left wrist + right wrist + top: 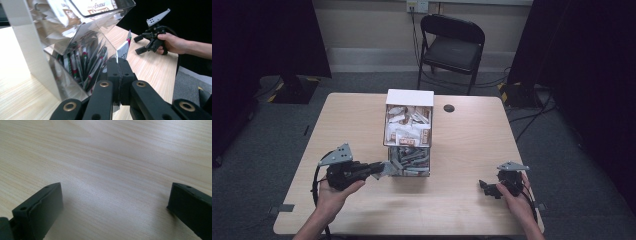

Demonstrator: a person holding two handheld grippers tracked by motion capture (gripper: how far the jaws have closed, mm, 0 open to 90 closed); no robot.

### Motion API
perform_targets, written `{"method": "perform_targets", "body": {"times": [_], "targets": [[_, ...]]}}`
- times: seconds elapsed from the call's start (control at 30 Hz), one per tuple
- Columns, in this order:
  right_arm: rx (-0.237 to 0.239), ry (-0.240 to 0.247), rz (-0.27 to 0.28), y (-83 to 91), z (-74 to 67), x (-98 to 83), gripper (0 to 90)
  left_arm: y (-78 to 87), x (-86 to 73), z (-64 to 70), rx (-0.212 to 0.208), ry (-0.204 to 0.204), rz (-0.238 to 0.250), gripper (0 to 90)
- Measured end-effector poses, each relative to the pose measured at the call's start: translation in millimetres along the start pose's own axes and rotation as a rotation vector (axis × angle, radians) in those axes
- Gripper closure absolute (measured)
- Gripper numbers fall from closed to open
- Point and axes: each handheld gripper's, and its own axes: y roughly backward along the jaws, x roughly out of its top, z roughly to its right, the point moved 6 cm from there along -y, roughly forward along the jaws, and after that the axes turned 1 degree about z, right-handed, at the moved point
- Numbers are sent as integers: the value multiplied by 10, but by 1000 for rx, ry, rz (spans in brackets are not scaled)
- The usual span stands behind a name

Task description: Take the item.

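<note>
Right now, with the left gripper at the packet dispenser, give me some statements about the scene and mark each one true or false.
1. The left gripper is shut on a packet at the lower compartment of the clear dispenser. True.
2. The right gripper is clamped on a packet. False: its jaws stand wide apart over bare table, nothing between them.
3. The dispenser's upper compartment holds white and brown packets. True.
4. The right gripper touches the dispenser. False: in the high view it sits well apart, near the table's right edge.
5. A folding chair stands beyond the table's far side. True.
</note>
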Motion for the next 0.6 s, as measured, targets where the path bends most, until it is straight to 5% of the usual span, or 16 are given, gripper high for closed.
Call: {"method": "perform_targets", "body": {"times": [0.6], "targets": [[0, 0, 0, 0, 0, 0, 0, 281, -31, -201, 62, 28, 11, 900]]}}
